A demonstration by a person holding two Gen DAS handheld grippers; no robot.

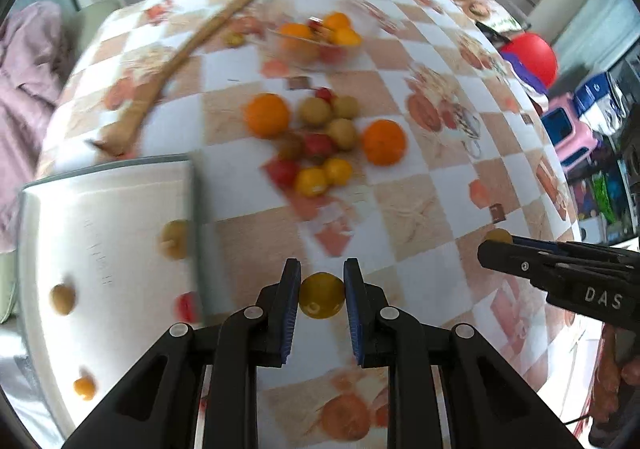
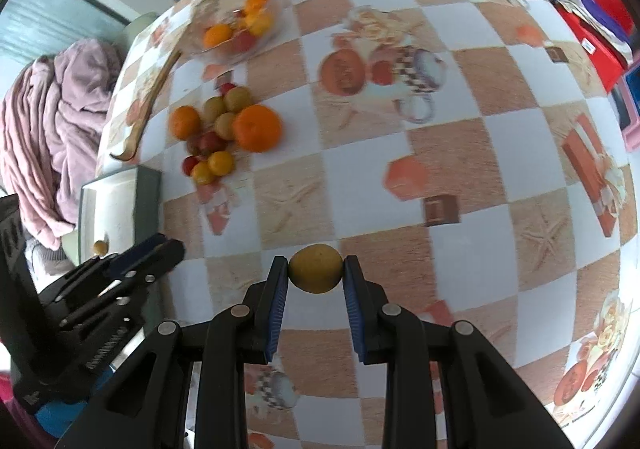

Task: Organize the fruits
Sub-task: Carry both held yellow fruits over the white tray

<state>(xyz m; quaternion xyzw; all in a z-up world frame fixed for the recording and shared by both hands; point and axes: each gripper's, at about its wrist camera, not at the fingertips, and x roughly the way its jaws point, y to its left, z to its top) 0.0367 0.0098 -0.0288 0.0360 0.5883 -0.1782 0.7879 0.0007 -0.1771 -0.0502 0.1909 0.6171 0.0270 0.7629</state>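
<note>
1. Left wrist view: the left gripper [image 1: 322, 295], black with blue ribbed pads, points steeply down over a table covered with a peach-and-white checked cloth [image 1: 420, 209]. Its jaws pinch a small round yellow tomato [image 1: 322, 301] between the pads.
2. To its left sits a white rectangular tray with a grey rim [image 1: 120, 241]. On the tray lie a few small fruits, yellow, tan, red and orange; blur hides finer detail.
3. Near the middle of the cloth lies a loose pile of fruit [image 1: 324, 137]: two oranges at its sides, tan round fruits, red tomatoes and yellow tomatoes touching one another.
4. Further back stands a clear glass bowl [image 1: 314, 39] holding oranges and something red. A long brown curved pod [image 1: 192, 49] stretches diagonally across the cloth's left part.
5. At the right edge the right gripper [image 1: 496, 245] enters, with a bit of yellowish fruit showing at its tip.
6. Right wrist view: the right gripper [image 2: 316, 269] also points steeply down, its jaws clamped on an olive-yellow oval fruit [image 2: 316, 269] above the cloth.
7. The pile [image 2: 224, 129] lies to the upper left, the bowl [image 2: 236, 25] beyond it, the pod [image 2: 152, 105] beside them.
8. The tray [image 2: 116, 209] shows at the left with one tan fruit on it; the left gripper [image 2: 160, 249] sits in front of it, its tip blurred.
</note>
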